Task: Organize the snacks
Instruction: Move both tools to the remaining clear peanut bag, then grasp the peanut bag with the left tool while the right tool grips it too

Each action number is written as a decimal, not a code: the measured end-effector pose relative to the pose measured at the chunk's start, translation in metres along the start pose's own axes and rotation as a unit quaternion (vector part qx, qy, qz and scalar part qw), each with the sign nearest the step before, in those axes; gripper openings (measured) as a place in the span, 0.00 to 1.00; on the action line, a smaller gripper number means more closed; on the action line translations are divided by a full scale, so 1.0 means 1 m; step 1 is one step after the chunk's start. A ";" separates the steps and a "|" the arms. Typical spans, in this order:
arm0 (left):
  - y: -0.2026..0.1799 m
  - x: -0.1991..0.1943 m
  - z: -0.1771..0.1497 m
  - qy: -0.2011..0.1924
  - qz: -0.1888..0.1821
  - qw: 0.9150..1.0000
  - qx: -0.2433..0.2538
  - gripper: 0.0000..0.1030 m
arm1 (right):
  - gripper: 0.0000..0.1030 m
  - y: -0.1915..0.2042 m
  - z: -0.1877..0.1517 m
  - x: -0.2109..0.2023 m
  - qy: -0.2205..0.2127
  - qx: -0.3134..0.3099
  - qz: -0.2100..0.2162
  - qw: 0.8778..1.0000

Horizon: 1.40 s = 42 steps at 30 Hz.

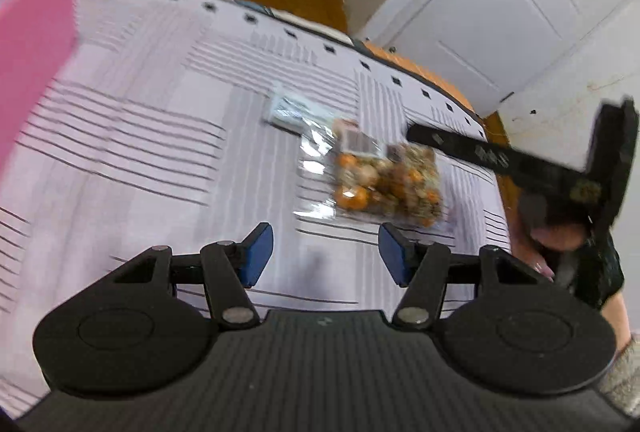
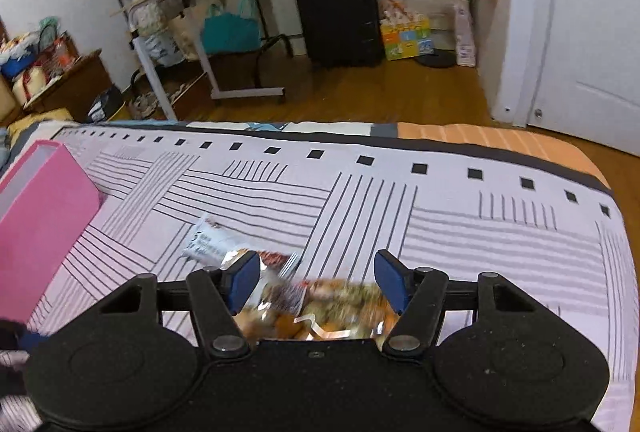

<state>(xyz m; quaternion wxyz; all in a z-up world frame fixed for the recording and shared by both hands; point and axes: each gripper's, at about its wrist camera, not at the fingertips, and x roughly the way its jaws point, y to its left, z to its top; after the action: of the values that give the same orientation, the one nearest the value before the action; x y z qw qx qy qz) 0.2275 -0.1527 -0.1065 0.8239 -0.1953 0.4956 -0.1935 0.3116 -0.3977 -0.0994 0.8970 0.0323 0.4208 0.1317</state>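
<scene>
A clear bag of orange and green snacks [image 1: 390,186] lies on the striped bedsheet [image 1: 160,136], with a small white packet [image 1: 294,110] just beyond it. My left gripper [image 1: 326,258] is open and empty, a little short of the bag. My right gripper [image 2: 316,282] is open, its blue pads either side of the same snack bag [image 2: 320,308], just above it. The white packet [image 2: 208,242] lies ahead to the left. The right gripper's black body [image 1: 520,160] shows in the left wrist view. A pink box [image 2: 44,216] stands at the left.
The pink box [image 1: 32,44] is close on the left in the left wrist view. The bed's far edge [image 2: 320,134] drops to a wooden floor with a black suitcase [image 2: 338,12], a folding table [image 2: 192,32] and a white door [image 2: 580,32].
</scene>
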 end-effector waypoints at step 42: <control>-0.005 0.062 -0.062 0.010 -0.050 0.998 -0.044 0.37 | 0.94 0.065 -0.139 -0.043 0.053 -0.193 0.001 0.980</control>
<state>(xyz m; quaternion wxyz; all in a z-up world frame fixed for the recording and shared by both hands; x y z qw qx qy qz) 0.1985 -0.1969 -0.1767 0.7986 -0.2540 0.5019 -0.2141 0.1661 -0.3539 -0.1458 0.8626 -0.1485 0.4343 0.2128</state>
